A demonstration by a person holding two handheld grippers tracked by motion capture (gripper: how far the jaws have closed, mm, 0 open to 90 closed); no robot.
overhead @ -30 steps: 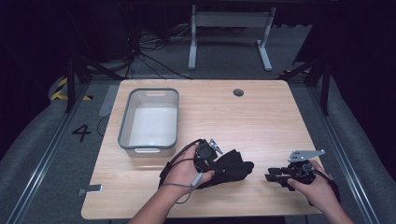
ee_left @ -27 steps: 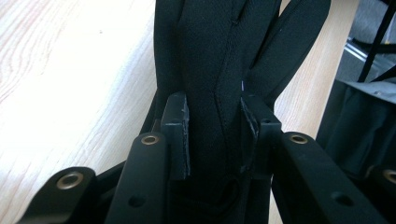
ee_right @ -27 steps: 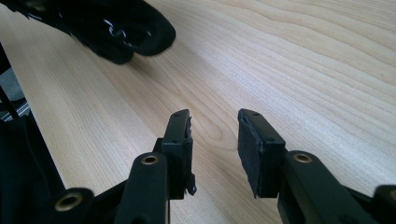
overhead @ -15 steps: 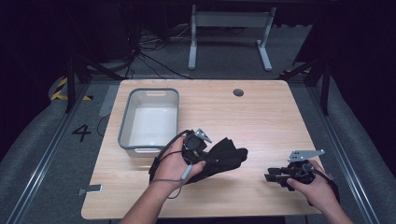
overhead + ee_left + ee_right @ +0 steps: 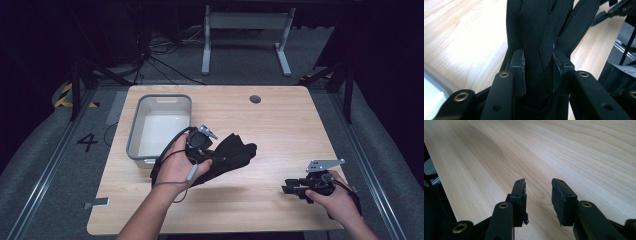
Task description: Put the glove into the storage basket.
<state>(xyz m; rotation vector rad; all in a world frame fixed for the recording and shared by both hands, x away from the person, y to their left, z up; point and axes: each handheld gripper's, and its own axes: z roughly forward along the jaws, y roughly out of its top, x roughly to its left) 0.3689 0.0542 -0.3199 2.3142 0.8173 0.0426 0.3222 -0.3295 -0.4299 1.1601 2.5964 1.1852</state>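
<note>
A black glove (image 5: 236, 152) hangs between the jaws of my left gripper (image 5: 220, 157), held a little above the wooden table (image 5: 280, 130) beside the bin's near right corner. In the left gripper view both pads press on the glove (image 5: 536, 25), whose fingers point away from my left gripper (image 5: 539, 58). My right gripper (image 5: 287, 188) rests low at the table's front right, pointing left. Its jaws stand open in the right gripper view, with bare wood between them (image 5: 538, 185).
A grey plastic bin (image 5: 134, 135) with a white inside stands at the table's left, just behind my left hand. A round cable hole (image 5: 255, 99) sits near the far edge. Dark floor and a metal frame (image 5: 245, 25) lie beyond the table.
My left hand has lifted the glove and carried it up the picture and slightly left, toward the bin. The right hand has stayed where it was.
</note>
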